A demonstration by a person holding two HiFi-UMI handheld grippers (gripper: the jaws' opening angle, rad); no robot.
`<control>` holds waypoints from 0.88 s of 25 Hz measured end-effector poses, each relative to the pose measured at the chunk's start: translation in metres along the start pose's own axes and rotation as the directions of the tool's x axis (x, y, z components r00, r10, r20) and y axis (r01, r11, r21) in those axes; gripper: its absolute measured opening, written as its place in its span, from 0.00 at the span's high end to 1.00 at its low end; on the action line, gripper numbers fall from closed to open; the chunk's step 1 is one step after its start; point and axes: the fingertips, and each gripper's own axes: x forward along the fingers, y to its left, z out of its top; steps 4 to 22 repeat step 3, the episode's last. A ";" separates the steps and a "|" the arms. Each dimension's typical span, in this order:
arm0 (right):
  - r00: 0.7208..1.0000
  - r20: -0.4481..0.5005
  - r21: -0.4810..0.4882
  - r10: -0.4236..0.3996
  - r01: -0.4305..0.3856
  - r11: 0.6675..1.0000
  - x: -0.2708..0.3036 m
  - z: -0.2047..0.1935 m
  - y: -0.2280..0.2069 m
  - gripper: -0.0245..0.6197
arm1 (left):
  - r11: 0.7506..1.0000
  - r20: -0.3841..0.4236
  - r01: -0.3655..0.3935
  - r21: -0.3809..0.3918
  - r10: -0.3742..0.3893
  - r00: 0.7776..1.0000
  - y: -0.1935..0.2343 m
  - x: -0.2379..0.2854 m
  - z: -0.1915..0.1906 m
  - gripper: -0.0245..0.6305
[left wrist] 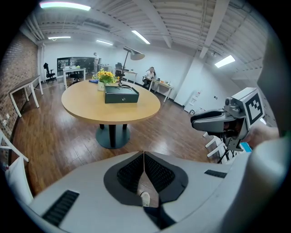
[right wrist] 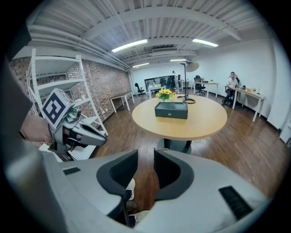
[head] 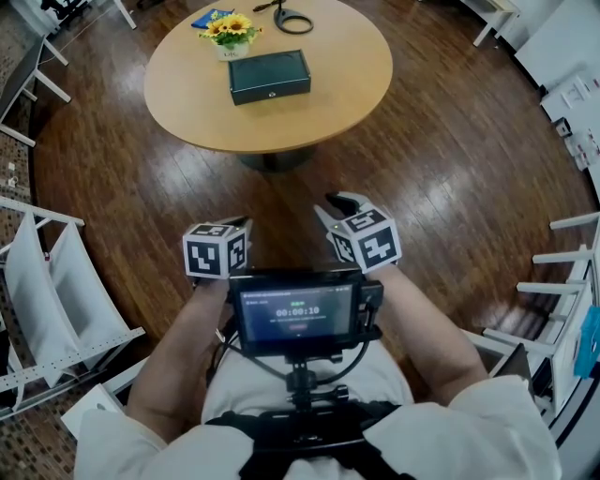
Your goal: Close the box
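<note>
Box (head: 269,77), dark green with its lid down, sits well apart from both tools. Near, above the wooden floor (head: 450,187), the left hand-held gripper (left wrist: 144,157) has its jaws pressed together on nothing. The right hand-held gripper (right wrist: 145,159) stands narrowly parted, also empty. Open floor reaches the round table (head: 347,103), with white chairs (head: 56,291) at left. Box lies mid-table, with sunflowers (head: 232,28) just beyond.

Right gripper (right wrist: 145,159): jaws apart, nothing between.
Box (right wrist: 171,110): lid down, ahead on round table (right wrist: 200,125).
Left gripper (right wrist: 101,138): alongside, leftward.
</note>
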 end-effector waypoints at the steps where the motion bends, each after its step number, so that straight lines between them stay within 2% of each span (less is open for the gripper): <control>1: 1.000 -0.001 0.000 0.001 -0.001 1.000 0.000 0.000 0.000 0.78 | 1.000 0.000 0.000 0.000 0.000 1.000 0.000 0.000 0.000 0.96; 22: 1.000 -0.003 0.001 0.002 -0.002 1.000 0.000 -0.001 -0.001 0.78 | 1.000 -0.001 -0.001 -0.001 0.001 1.000 0.000 0.001 0.000 0.96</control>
